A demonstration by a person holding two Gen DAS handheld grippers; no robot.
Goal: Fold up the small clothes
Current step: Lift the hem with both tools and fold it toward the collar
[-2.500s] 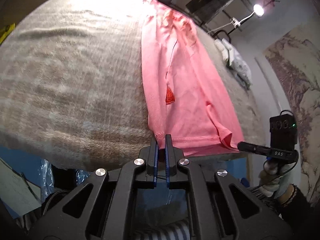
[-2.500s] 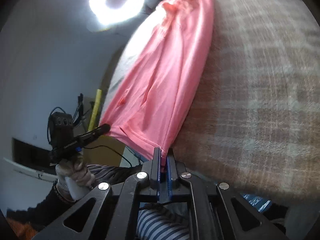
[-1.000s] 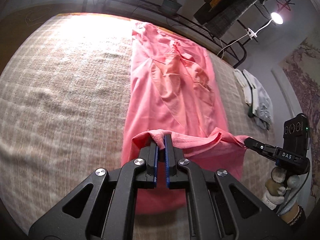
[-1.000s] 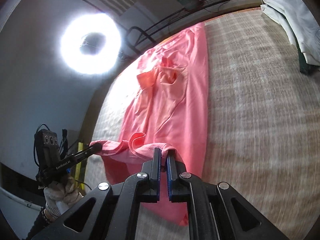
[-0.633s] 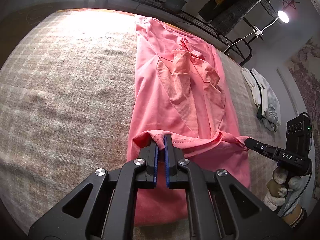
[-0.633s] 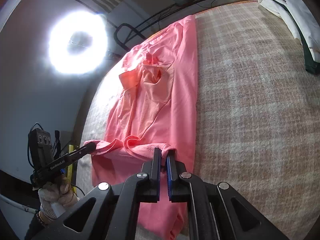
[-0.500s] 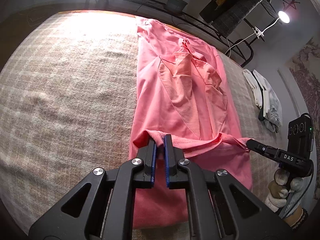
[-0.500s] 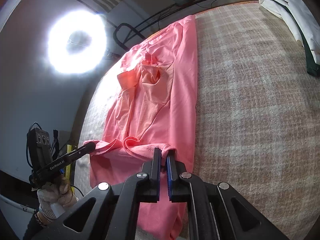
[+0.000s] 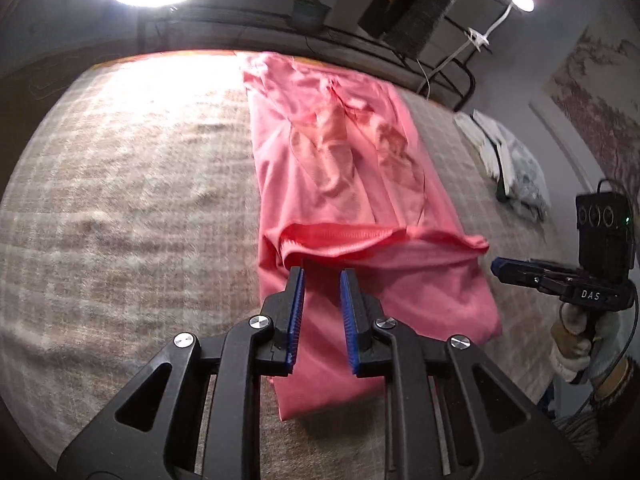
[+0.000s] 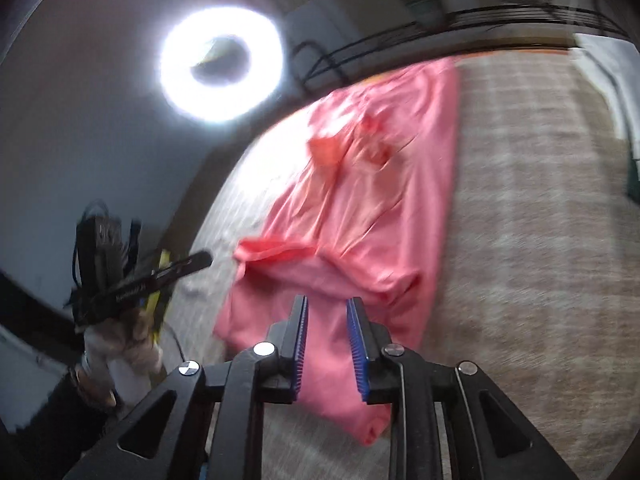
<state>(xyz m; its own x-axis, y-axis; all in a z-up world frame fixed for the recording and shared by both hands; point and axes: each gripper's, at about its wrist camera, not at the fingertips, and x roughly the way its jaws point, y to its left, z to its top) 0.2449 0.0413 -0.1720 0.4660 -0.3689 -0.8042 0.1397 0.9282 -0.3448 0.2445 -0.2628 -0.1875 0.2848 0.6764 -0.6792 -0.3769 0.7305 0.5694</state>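
A pink shirt [image 9: 340, 168] lies lengthwise on the beige checked bedcover [image 9: 132, 200]. Its near hem [image 9: 340, 236] is folded up over the body and lies loose, a little crumpled. My left gripper [image 9: 322, 274] is open and empty just behind the folded hem's left end. My right gripper [image 10: 326, 302] is open and empty behind the fold's right end on the shirt [image 10: 360, 208]. The right gripper also shows at the right of the left wrist view [image 9: 498, 270]. The left gripper shows at the left of the right wrist view [image 10: 206, 258].
A pile of white and grey clothes [image 9: 508, 160] lies on the bedcover to the far right. A ring light [image 10: 220, 64] and a dark metal rail [image 9: 280, 20] stand beyond the far edge. A wall lamp [image 9: 520, 0] shines at the upper right.
Both grippers have opened and let go of the hem, which now lies folded over the shirt. Both have drawn back slightly.
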